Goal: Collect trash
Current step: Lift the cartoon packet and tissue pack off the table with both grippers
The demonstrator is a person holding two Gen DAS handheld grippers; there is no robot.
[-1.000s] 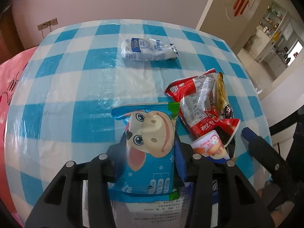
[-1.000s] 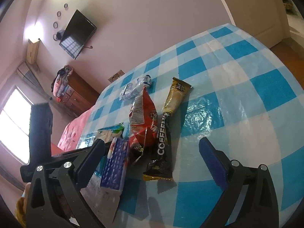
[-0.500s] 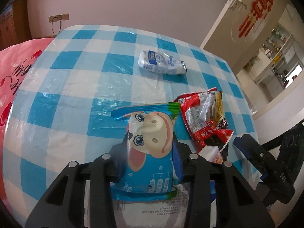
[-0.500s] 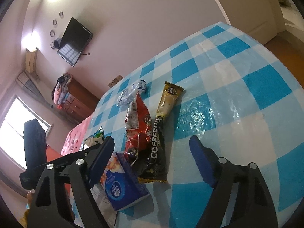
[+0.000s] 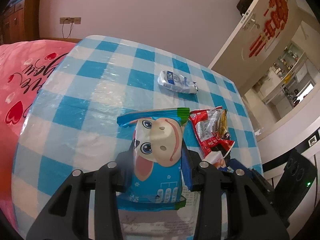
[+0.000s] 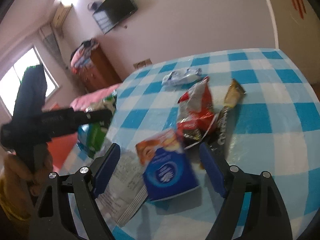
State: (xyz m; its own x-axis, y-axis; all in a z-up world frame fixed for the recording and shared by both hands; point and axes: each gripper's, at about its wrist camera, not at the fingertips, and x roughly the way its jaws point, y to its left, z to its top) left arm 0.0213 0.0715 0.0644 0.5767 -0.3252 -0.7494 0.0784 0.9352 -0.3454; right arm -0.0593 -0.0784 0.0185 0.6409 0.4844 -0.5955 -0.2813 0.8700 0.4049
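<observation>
L jaws pinch cow packet [image 5: 158, 156]; R jaws spread round blue pack [image 6: 170, 172]; red wrapper [image 6: 195, 108] beyond.

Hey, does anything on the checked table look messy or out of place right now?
Yes: empty wrappers litter the table: a crumpled white pouch, a torn-open red bag overlapping a coffee sachet, and a blue packet lying askew on a leaflet.

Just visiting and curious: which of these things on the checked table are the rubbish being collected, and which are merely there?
Rubbish being collected:
- cow wrapper, gripped in the left tongs
- blue packet, between the open right tongs
- red bag
- coffee sachet
- white pouch

Merely there:
- checked table
- pink quilt
- wall television
</observation>
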